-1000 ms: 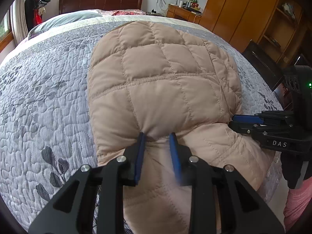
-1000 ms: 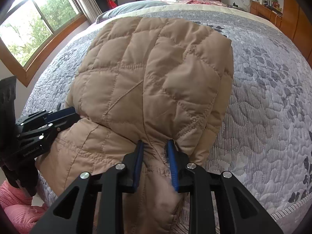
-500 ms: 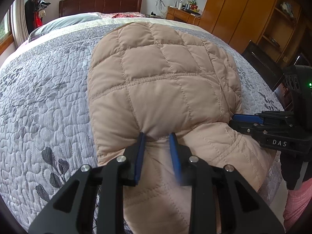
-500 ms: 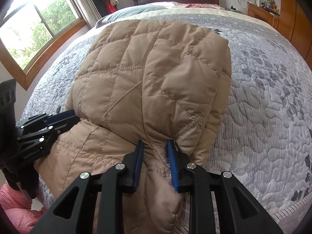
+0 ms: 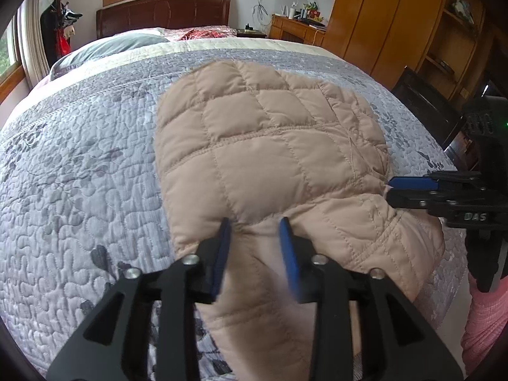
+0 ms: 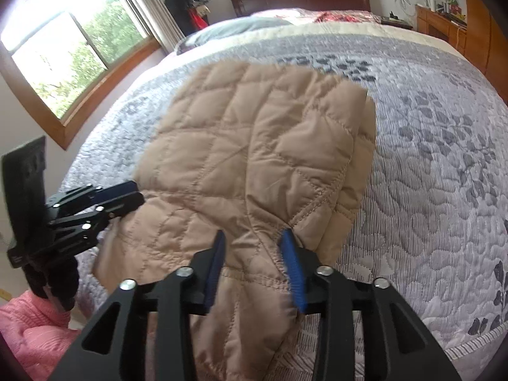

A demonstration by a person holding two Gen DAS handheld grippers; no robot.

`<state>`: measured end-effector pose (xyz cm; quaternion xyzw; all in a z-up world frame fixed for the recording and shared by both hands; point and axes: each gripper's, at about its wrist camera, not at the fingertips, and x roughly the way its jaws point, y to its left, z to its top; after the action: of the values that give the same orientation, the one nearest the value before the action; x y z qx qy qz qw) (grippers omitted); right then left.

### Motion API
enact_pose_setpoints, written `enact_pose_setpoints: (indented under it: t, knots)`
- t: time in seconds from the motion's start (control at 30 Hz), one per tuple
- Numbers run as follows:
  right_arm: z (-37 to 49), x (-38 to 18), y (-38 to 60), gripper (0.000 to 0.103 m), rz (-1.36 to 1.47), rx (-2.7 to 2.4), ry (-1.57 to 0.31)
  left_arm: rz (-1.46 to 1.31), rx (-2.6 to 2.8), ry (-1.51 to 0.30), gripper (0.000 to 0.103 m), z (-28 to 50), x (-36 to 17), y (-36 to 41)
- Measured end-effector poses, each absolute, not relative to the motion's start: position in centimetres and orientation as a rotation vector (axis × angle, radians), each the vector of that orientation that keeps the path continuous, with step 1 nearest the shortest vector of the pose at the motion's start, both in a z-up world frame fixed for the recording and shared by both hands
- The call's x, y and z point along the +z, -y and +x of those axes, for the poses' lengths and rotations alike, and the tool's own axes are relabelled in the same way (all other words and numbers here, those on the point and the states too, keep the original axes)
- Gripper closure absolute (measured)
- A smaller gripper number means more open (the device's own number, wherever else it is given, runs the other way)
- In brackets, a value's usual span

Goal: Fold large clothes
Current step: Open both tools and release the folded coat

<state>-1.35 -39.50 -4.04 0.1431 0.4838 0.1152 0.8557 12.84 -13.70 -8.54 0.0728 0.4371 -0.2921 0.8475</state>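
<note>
A tan quilted jacket [image 5: 270, 146] lies folded on the grey patterned bedspread [image 5: 79, 174]; it also shows in the right wrist view [image 6: 254, 146]. My left gripper [image 5: 254, 225] is shut on the jacket's near edge at its left side, with fabric bunched between the blue pads. My right gripper [image 6: 252, 238] is shut on the near edge at the jacket's right side. Each gripper shows from the side in the other's view: the right one [image 5: 393, 187] and the left one [image 6: 136, 193]. The near edge is lifted and hangs toward the bed's foot.
The bed's dark wooden headboard [image 5: 162, 19] and pillows are at the far end. Wooden wardrobes [image 5: 381, 16] and a desk stand on the right, a window [image 6: 63, 57] on the left. A dark chair [image 5: 425, 108] stands by the bed's right side. Pink cloth [image 6: 35, 327] shows below.
Both grippers have pulled back and up with the jacket's near edge; the jacket looks smaller and farther, and more of the bed and room shows.
</note>
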Motion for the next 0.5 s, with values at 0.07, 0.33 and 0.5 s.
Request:
enact_pose_setpoints:
  t: [0.07,0.33,0.5]
  knots:
    - [-1.9,-2.9,40.0,0.046,0.323,0.246,-0.981,0.168,-0.597,-0.9,0.049,12.7,-8.0,13.2]
    - [-2.1,-3.0,45.5,0.012,0.534,0.256,-0.954,0.141,-0.592,-0.899,0.03,13.8,-7.2,10.9]
    - [-1.7,-5.8,46.8,0.01,0.655,0.317,-0.996,0.112,-0.609,-0.933,0.027,14.2,-7.7,10.5]
